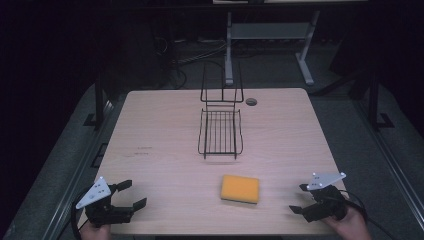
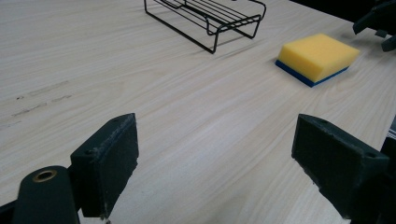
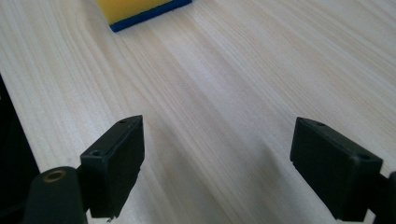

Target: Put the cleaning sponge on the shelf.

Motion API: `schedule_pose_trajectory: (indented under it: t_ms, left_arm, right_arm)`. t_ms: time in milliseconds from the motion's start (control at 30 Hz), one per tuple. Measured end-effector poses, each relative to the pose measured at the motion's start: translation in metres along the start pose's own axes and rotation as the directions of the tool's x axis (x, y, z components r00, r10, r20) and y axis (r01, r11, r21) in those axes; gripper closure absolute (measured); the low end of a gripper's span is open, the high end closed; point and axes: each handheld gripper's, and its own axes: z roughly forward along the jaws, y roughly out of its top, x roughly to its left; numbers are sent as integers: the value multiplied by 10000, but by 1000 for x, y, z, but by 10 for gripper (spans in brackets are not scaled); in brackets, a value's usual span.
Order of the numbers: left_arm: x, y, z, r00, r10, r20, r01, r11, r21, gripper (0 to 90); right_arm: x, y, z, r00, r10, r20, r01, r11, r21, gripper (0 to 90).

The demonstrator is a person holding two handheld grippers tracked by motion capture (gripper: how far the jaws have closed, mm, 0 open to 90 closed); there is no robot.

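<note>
So this looks like the very start of the job: both tongs sit at the near edge of the bench and nothing is picked up yet. The sponge (image 1: 240,188) – yellow on top with a blue scrub layer underneath – lies flat on the bench near the front, a bit right of centre, between the two hands. Behind it, around the middle of the bench, stands the black wire rack (image 1: 220,131) with its tall back frame, well apart from the sponge and empty as far as I can tell.

The left tongs (image 1: 132,193) are spread wide with nothing between the jaws, resting low near the front left corner and angled inward toward the sponge. The right tongs (image 1: 299,198) are the same story – jaws wide apart, holding nothing, low at the front right and pointing left toward the sponge. In the right gripper view the sponge's corner sits just beyond the jaws, so that side looks closer to it.

My guess is the sponge is meant to go in the rack, so the step in hand is the reach. Next move calls for sliding one set of tongs forward so the jaws straddle the sponge's sides, then squeezing gently – it's soft, so it'll squash before it lifts.
</note>
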Motion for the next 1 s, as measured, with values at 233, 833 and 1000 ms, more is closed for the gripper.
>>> schedule_pose_trajectory:
  t_ms: [233, 833, 1000]
  left_arm:
    - [0, 0, 1, 10000, 18, 6, -18, 10000, 35, 140]
    - [2, -1, -1, 9998, -140, 121, 141, 9999, -90, 141]
    - [2, -1, 0, 9999, -92, 65, 92, 9999, -43, 140]
  right_arm:
    - [2, 2, 4, 9998, -147, -113, 149, 9997, 191, 170]
    - [19, 22, 12, 9963, -779, -352, 789, 9965, 279, 154]
    - [24, 26, 14, 9946, -922, -485, 936, 9953, 262, 155]
